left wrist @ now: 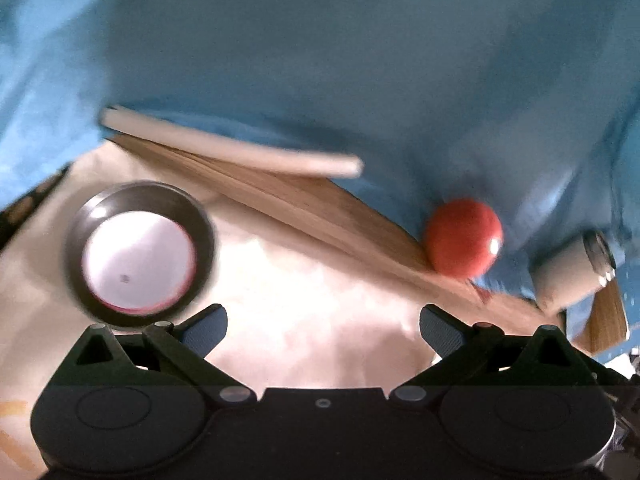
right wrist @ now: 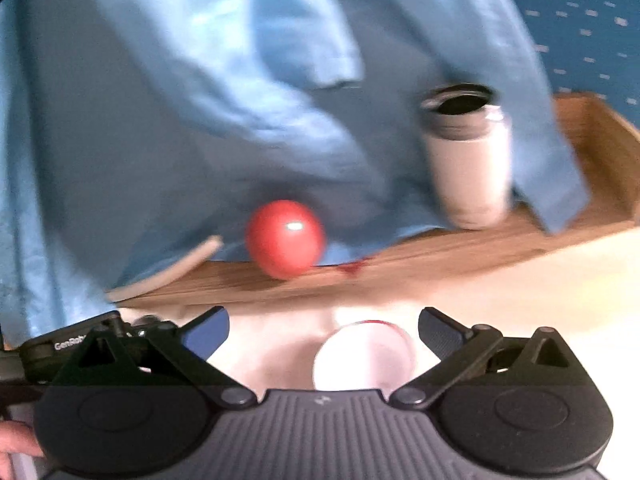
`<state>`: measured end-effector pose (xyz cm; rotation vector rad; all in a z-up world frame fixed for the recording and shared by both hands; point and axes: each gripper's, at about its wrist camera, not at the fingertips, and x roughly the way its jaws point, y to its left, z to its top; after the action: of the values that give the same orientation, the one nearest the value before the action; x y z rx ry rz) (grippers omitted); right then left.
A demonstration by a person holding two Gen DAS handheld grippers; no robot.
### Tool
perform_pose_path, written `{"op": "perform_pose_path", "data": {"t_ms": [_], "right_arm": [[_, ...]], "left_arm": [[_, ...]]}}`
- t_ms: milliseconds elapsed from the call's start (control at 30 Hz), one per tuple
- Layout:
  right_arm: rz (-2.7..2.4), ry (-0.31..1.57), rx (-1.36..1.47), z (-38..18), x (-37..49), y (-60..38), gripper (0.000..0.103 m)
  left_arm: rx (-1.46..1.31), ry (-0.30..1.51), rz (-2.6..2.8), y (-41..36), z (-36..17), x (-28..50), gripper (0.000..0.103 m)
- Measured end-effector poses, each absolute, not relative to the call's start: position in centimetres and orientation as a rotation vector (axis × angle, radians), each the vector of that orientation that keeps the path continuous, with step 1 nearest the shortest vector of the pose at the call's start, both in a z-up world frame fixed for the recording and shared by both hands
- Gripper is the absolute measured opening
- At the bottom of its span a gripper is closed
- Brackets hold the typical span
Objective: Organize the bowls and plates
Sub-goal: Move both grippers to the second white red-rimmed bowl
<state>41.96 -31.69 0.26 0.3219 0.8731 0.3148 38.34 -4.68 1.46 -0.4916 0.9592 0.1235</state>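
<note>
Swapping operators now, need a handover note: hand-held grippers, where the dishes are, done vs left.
Left hand-held gripper: open, empty.
Right hand-held gripper: open, empty, white bowl just below it on the pale table.
Dark-rimmed bowl sits on the table.
A cream plate lies on the wooden tray, near a red ball and a white canister.
Done: unclear, views are blurred.
Left: likely gathering the bowls with the plate.

Pale glossy counter with a wooden tray along its far edge.
Left wrist view: dark-rimmed bowl, white inside, sits on counter at left; wooden tray runs diagonally from upper left to lower right. Right wrist view: white cup on counter at bottom centre, blurred.
</note>
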Motion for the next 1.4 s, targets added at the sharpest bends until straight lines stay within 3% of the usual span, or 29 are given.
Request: {"op": "perform_pose_path", "data": {"t_ms": [667,1400], "right_arm": [[0.184,1.041,0.247,-5.8,41.1,-37.4,0.103],[0.337,1.079,0.118,-8.8,44.8,-34.6,0.102]], "left_arm": [[-0.342,1.207,0.104,-13.7,-4.4,42.3,0.102],[-0.262,1.247,0.172,-15.0,-6.8,43.9,0.102]]}}
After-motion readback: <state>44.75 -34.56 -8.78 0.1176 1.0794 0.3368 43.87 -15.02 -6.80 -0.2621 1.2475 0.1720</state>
